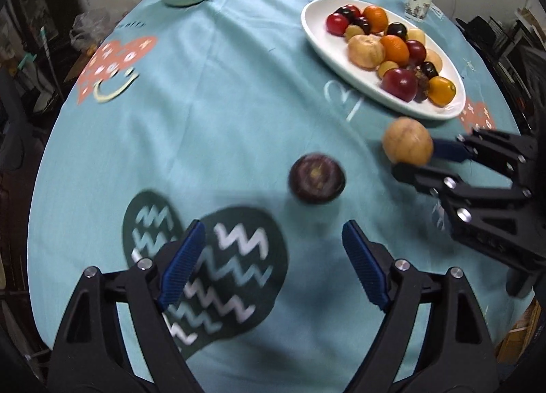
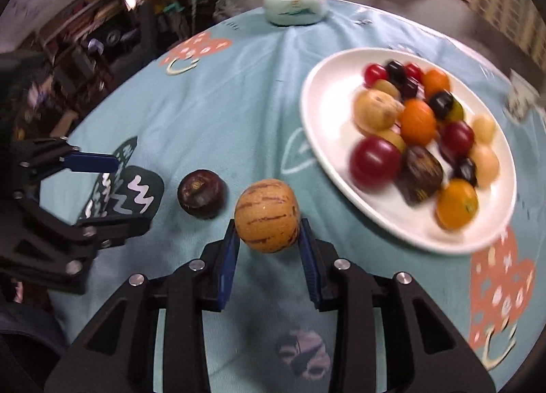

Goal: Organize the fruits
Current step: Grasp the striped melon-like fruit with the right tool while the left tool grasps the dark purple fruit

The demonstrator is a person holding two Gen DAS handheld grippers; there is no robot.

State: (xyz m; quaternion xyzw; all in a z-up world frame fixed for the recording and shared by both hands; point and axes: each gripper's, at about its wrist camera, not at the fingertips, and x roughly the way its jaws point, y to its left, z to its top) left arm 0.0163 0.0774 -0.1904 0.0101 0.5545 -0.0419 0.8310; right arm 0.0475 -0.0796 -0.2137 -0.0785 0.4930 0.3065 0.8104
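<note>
Right wrist view: my right tongs [image 2: 268, 232] clamped on striped fruit [image 2: 267, 214]; plate [image 2: 327, 140] at 2 o'clock. Left tongs [image 1: 273, 256] apart, dark fruit [image 1: 316, 177] at 12. Advice: lift clear, lower gently into bare plate area.

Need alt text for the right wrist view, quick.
The right gripper clamps a tan striped fruit over the teal tablecloth. A dark purple fruit lies left of it, near the open left gripper; a white plate of mixed fruit sits right.

left wrist: steep down, near table [image 1: 221, 85] | right wrist: same | shared: plate [image 2: 327, 120]
</note>
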